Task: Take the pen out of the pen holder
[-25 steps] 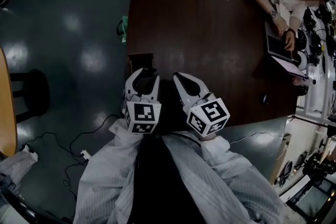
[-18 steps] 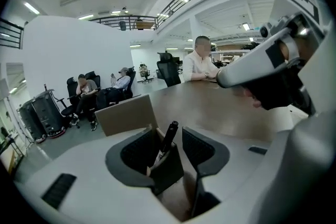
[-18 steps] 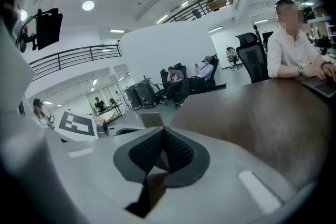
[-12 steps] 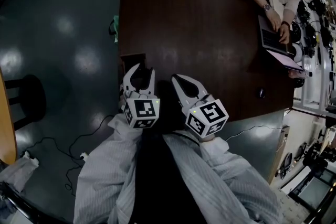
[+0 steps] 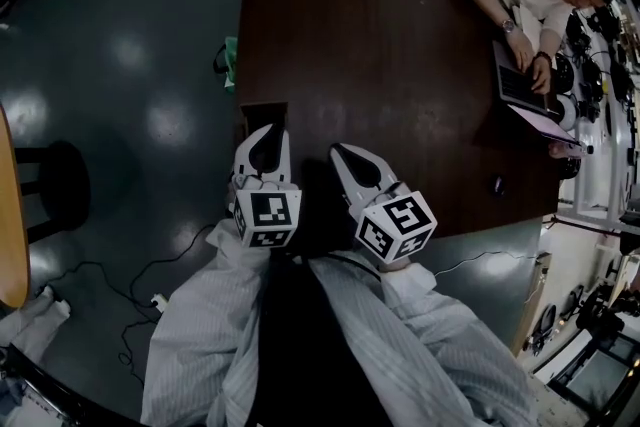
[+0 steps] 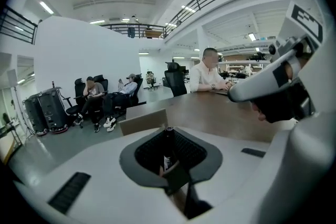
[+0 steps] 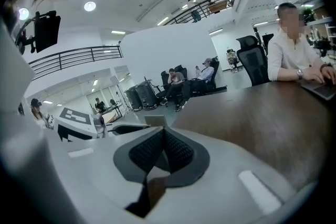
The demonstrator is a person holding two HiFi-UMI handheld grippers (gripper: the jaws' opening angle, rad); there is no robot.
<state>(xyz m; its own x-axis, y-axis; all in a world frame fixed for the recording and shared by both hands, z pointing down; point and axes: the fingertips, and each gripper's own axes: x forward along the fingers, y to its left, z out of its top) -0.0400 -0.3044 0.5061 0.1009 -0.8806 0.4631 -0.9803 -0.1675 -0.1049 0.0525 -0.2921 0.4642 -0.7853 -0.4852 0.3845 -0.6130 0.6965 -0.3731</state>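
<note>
The pen holder (image 5: 262, 112), a small brown open box, stands at the near left corner of the dark wooden table (image 5: 400, 45). My left gripper (image 5: 267, 133) hangs right over it. In the left gripper view a dark pen (image 6: 168, 150) with a pale label stands upright between the pads, and the holder's tan wall (image 6: 140, 121) shows just behind. This gripper's jaws have just been closing and now press on the pen. My right gripper (image 5: 343, 153) rests beside it over the table's near edge, its pads (image 7: 178, 152) together with nothing between them.
A person sits at the table's far right corner, typing on a laptop (image 5: 520, 80). A small dark object (image 5: 497, 183) lies near the right edge. Something green (image 5: 232, 60) hangs at the left edge. A chair (image 5: 55, 180) and cables (image 5: 150, 295) are on the floor to the left.
The left gripper's jaws went from wide apart to nearly together over the pen holder. The right gripper has stayed where it was, shut.
</note>
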